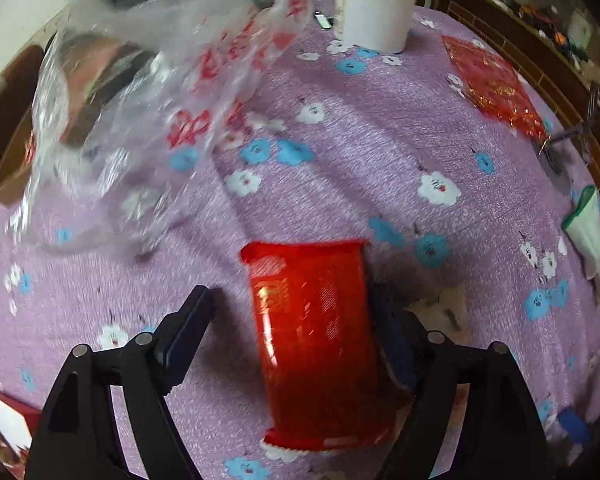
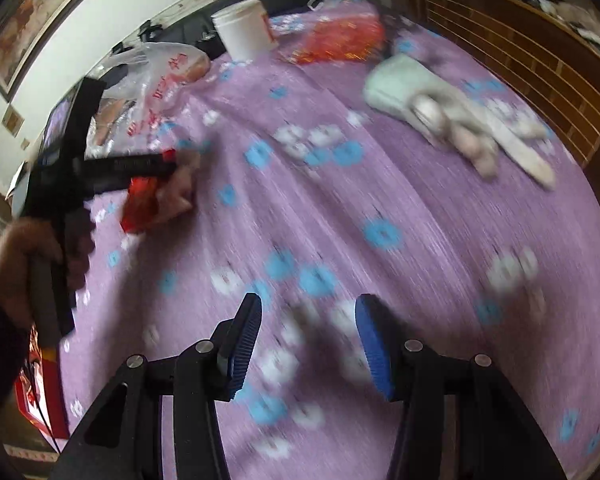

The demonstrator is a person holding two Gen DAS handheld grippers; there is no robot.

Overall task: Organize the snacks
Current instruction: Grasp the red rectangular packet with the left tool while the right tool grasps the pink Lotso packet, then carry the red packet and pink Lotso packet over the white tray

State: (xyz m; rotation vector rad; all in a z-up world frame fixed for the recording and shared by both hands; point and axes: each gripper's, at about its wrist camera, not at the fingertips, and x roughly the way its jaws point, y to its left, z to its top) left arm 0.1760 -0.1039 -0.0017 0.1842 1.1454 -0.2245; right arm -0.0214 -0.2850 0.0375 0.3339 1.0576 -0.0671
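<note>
The snacks are scattered over our worktop (image 1: 380,128), which carries a purple flowered cloth; going from the big things down, a clear plastic bag (image 1: 148,80) with red print hangs up at the far left, a white tub (image 1: 374,4) stands at the far edge, a red foil packet (image 1: 492,84) lies flat to the far right, and a pale green pouch (image 1: 588,232) lies at the right edge. The one that matters now is the red snack packet (image 1: 312,340), which sits between the jaws of our left gripper (image 1: 296,320). Its long axis runs along the fingers, pointing away from us. The right-hand pad seems to touch its side, while the left-hand pad stands apart, so we judge the jaws spread and the hold loose at best. The bag lies up and left of it, so the left arm is nearer. Our right gripper (image 2: 308,344) hovers with jaws spread and nothing between them.
</note>
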